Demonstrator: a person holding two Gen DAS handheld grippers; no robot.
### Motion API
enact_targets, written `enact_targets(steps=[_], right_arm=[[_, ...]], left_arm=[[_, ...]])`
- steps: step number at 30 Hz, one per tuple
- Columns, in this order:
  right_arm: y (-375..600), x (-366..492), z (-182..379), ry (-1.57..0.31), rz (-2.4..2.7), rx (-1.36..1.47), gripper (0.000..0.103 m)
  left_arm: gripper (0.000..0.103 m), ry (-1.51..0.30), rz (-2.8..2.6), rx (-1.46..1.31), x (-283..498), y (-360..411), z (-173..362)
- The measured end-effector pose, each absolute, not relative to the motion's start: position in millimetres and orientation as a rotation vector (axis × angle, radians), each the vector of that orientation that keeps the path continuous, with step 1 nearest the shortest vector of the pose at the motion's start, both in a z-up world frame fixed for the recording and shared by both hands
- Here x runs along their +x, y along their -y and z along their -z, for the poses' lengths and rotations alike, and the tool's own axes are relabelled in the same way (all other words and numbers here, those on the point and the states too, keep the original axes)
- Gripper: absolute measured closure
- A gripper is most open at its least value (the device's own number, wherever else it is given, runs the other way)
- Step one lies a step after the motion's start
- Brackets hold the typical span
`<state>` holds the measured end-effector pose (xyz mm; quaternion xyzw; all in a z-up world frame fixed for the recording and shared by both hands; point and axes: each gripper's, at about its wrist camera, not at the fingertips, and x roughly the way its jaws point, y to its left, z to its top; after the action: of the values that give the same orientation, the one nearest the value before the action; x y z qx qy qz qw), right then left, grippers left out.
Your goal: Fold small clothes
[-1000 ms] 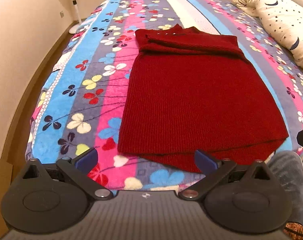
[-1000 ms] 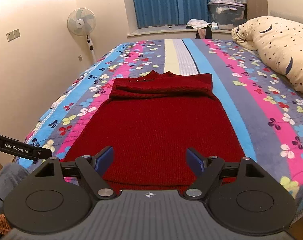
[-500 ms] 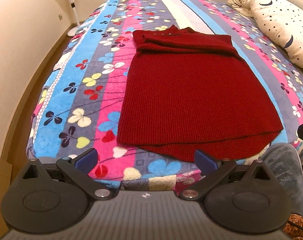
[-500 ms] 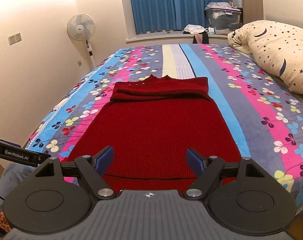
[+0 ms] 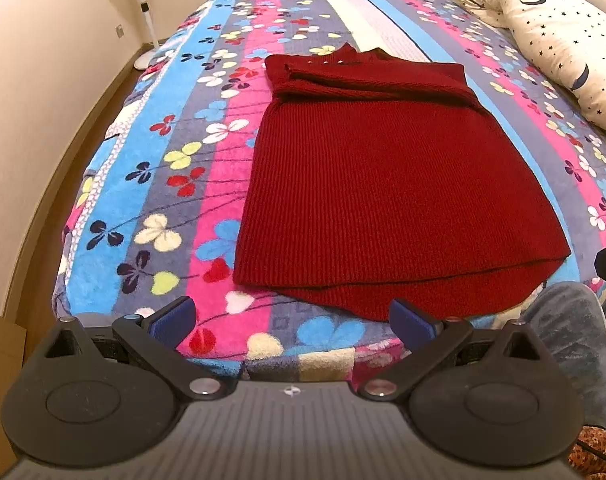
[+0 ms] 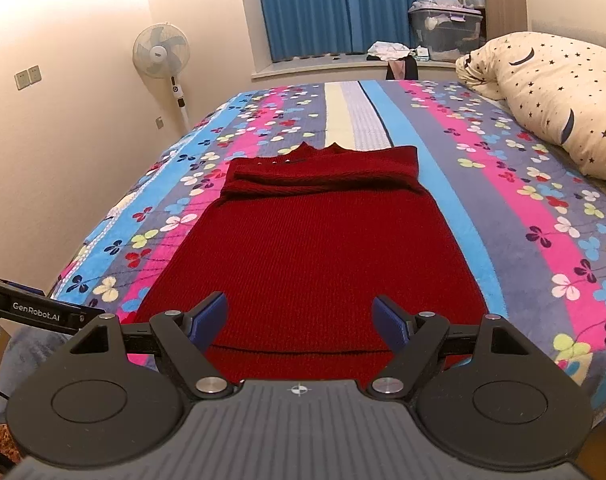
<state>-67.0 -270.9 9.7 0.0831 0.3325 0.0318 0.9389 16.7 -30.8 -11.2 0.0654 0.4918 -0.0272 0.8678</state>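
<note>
Change: both grippers have drawn back slightly from the sweater (image 5: 391, 184); nothing gripped.
Left gripper (image 5: 291, 318): wide, empty, off the hem.
Right gripper (image 6: 301, 320): wide, empty, above the hem.
Sweater: flat on the bed (image 5: 151, 184), sleeves folded in.
Meaning: hem fold likely next.

The left gripper (image 5: 291, 320) hangs above the near edge of the bed, and its blue fingertips (image 5: 171, 316) stand wide apart with nothing between them. A dark red knit sweater (image 5: 387, 184) lies flat on the striped flower blanket (image 5: 175, 184), with its sleeves folded across the far end near the collar. Its near hem lies just beyond the fingertips. A cream star-print pillow (image 5: 559, 40) lies at the far right. A standing fan (image 5: 143, 12) stands by the wall at the far left.
</note>
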Motion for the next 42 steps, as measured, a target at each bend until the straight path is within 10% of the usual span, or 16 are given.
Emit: enact_targets(steps=[28, 34, 37, 38, 39, 42], right_arm=[[506.8, 108.4, 188.4, -1.164, 0.176, 0.59, 0.018], [493.0, 124.7, 210.6, -1.211, 0.115, 0.517, 0.002], [480.0, 113.1, 203.3, -1.174, 0.075, 0.477, 0.028], [480.1, 108.2, 200.2, -1.163, 0.054, 0.518, 0.062], [481.7, 103.3, 199.0, -1.161, 0.019, 0.596, 0.087], [470.6, 94.9, 179.7, -1.074, -0.03, 0.585, 0.088]], left_arm=[[0.0, -1.312, 0.057, -0.073, 208.4, -42.7, 182.7], [0.0, -1.369, 0.231, 0.029, 212.0, -20.6, 186.0], [0.015, -1.374, 0.281, 0.09, 202.8, -10.3, 183.7], [0.037, -1.368, 0.288, 0.097, 201.0, -9.1, 179.3], [0.082, -1.371, 0.289, 0.077, 201.2, -10.4, 172.3], [0.082, -1.345, 0.326, -0.045, 205.1, -17.4, 144.9]])
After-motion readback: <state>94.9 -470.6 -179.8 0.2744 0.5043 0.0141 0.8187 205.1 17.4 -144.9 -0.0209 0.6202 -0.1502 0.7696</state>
